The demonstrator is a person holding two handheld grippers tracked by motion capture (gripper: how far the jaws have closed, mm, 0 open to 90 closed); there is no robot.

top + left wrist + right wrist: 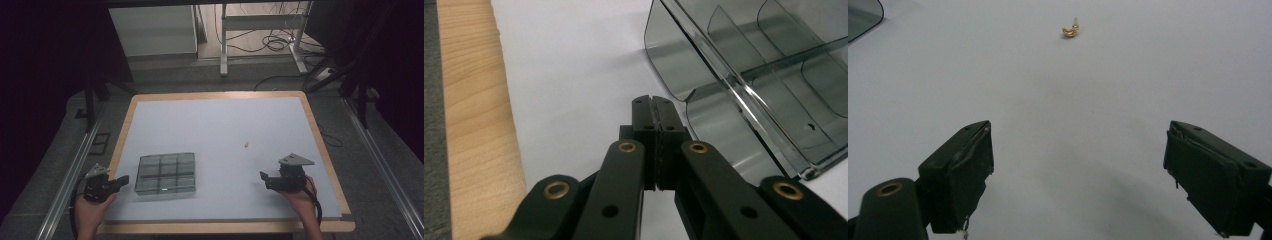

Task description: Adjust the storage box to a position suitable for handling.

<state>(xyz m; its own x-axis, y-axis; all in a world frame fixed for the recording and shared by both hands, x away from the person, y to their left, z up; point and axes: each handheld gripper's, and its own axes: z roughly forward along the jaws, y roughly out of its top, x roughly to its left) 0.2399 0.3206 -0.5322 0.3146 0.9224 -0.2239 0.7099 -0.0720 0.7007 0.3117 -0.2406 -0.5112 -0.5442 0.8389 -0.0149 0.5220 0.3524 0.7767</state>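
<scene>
A smoky clear organiser tray (165,173) with several compartments lies at the front left of the white mat. A tiny gold-coloured piece (246,145) rests alone near the middle right. My left gripper (123,179) is held at the mat's left edge, pointing at the tray's left side, with its jaws pressed together and nothing between them (654,101). The tray (769,80) sits just to the right of those tips. My right gripper (265,181) hovers at the front right, open and empty (1080,137), aimed toward the gold piece (1071,30) farther ahead.
The white mat (215,125) covers a table with a wooden rim (122,130). A corner of the tray (860,17) shows at the top left of the right gripper view. Beyond the table stand desk legs and cables (265,42) on the floor.
</scene>
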